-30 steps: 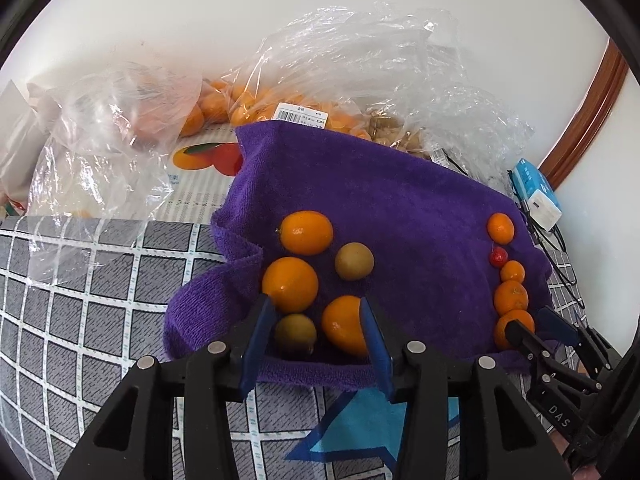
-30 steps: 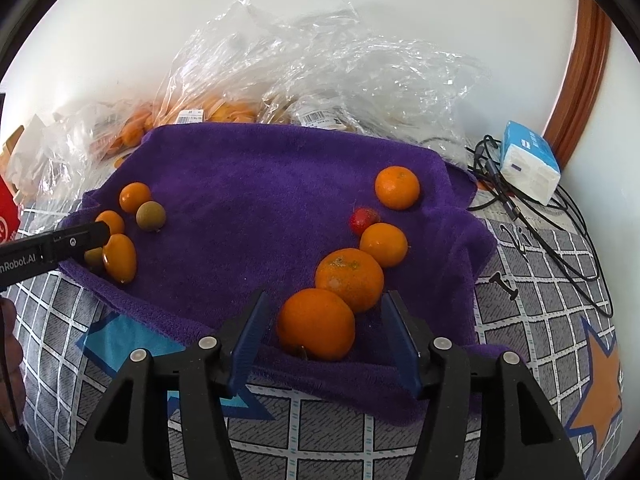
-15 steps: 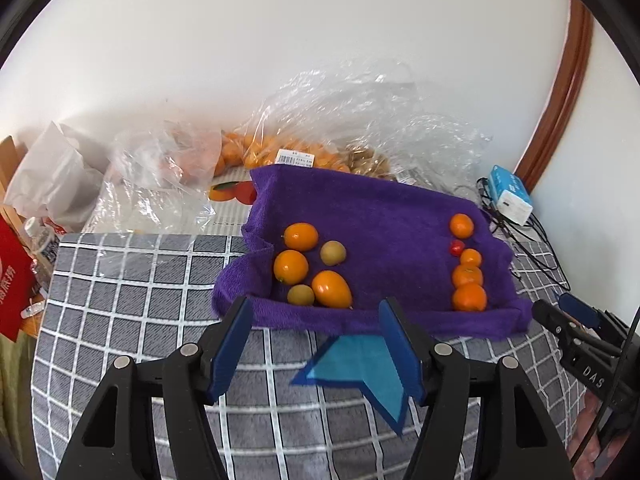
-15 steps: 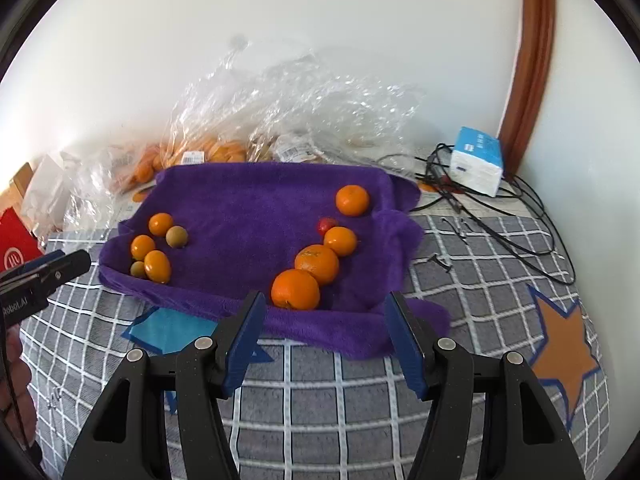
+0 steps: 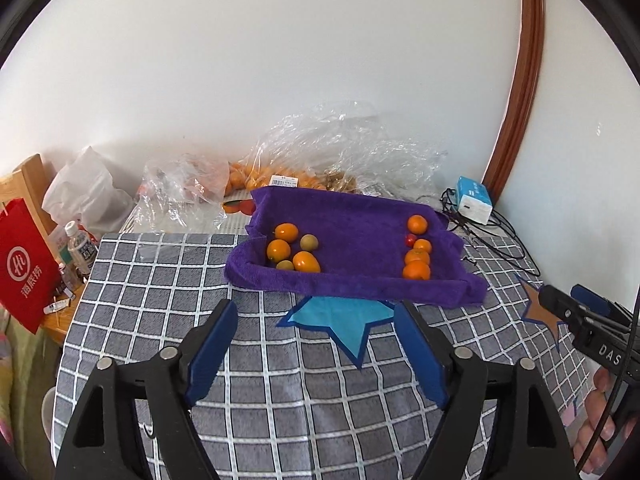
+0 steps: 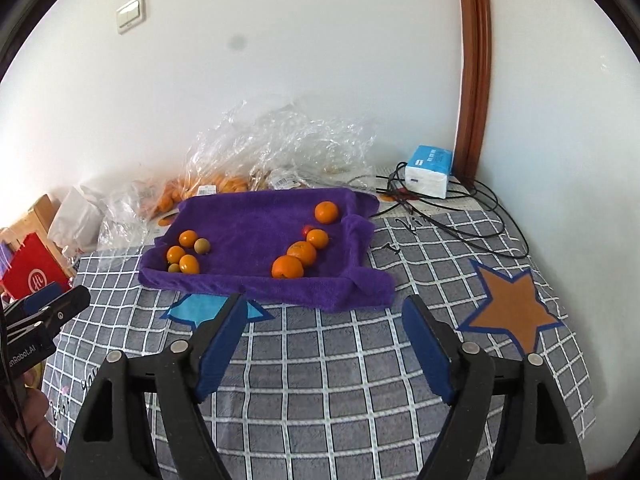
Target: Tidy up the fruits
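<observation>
A purple towel (image 5: 352,236) (image 6: 256,224) lies on the checked tablecloth. On its left side sits a cluster of small oranges and olive-brown fruits (image 5: 294,250) (image 6: 186,256). On its right side a line of oranges (image 5: 417,258) (image 6: 305,248) runs front to back with a small red fruit (image 5: 409,239) among them. My left gripper (image 5: 316,346) is open and empty, well back from the towel. My right gripper (image 6: 320,340) is open and empty, also back from the towel.
Clear plastic bags (image 5: 344,156) with more oranges lie behind the towel by the wall. A blue tissue pack (image 6: 428,170) and black cables (image 6: 460,216) sit at the back right. A red bag (image 5: 26,264) and a bottle (image 5: 80,246) stand off the table's left edge.
Both grippers have pulled back and up from the towel, where their jaws were beside fruit a second ago. The fruits lie as before.
</observation>
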`<act>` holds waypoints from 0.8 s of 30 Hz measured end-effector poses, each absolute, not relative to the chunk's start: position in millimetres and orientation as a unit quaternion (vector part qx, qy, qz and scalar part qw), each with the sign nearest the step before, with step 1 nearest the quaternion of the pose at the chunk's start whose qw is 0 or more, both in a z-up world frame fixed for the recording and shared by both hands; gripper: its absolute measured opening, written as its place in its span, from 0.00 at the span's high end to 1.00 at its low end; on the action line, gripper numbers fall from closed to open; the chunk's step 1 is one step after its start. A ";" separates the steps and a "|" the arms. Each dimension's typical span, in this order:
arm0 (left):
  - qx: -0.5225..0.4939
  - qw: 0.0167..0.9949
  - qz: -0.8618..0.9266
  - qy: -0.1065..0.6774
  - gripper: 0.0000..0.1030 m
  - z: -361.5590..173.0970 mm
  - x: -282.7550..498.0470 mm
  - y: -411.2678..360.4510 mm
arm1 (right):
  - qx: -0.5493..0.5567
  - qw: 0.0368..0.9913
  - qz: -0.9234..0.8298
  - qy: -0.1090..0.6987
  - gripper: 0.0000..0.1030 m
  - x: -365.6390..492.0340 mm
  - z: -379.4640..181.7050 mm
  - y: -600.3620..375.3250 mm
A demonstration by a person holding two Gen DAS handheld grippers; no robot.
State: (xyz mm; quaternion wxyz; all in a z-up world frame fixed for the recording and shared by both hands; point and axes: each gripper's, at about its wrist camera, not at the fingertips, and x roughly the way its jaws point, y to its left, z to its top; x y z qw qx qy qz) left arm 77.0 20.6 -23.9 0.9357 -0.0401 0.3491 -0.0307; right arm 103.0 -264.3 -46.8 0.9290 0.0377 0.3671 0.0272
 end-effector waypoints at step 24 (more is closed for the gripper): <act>-0.031 0.946 -0.027 0.322 0.09 -10.2 17.9 8.2 | 0.028 0.937 0.031 0.348 0.07 40.0 -38.2 -266.1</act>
